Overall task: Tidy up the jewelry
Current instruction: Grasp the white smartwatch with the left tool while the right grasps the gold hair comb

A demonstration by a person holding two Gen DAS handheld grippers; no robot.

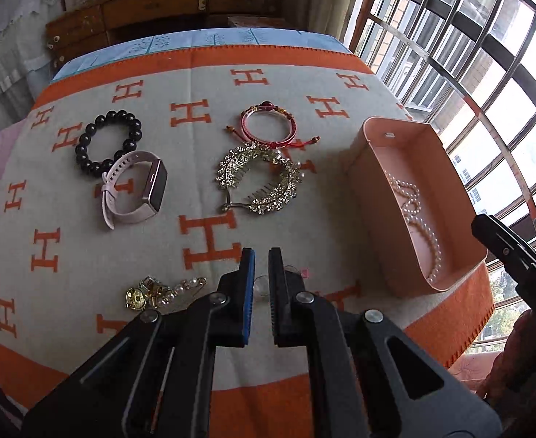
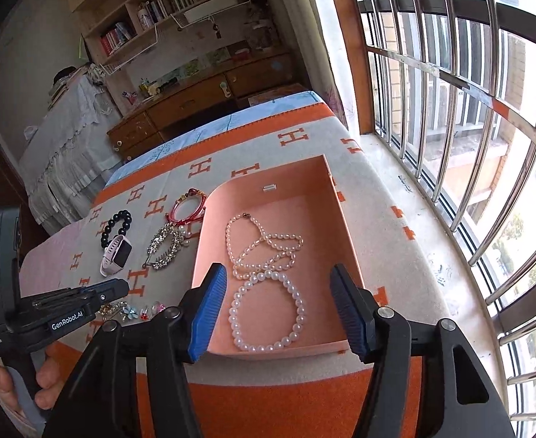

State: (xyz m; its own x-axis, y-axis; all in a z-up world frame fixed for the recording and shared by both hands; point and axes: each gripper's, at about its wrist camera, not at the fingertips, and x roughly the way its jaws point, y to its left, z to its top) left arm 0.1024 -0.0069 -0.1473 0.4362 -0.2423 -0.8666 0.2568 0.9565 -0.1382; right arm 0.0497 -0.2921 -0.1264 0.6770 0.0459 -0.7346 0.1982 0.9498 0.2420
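Sorting in progress: pearl necklace (image 2: 264, 244) and pearl bracelet (image 2: 268, 310) already in pink box (image 2: 344, 219). Right gripper (image 2: 279, 306) spread above box, holding nothing. Left gripper (image 1: 261, 284) nearly pressed together, low over small glassy trinket (image 1: 261, 285) on table (image 1: 180, 226); nothing visibly pinched. Next, probably: open, pinch trinket, carry to box.

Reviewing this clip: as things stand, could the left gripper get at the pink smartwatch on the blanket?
Probably yes. The pink smartwatch lies in the open on the blanket, ahead and left of the left gripper, with nothing between. But its jaws stand nearly shut and must open first; the black bead bracelet touches the strap.
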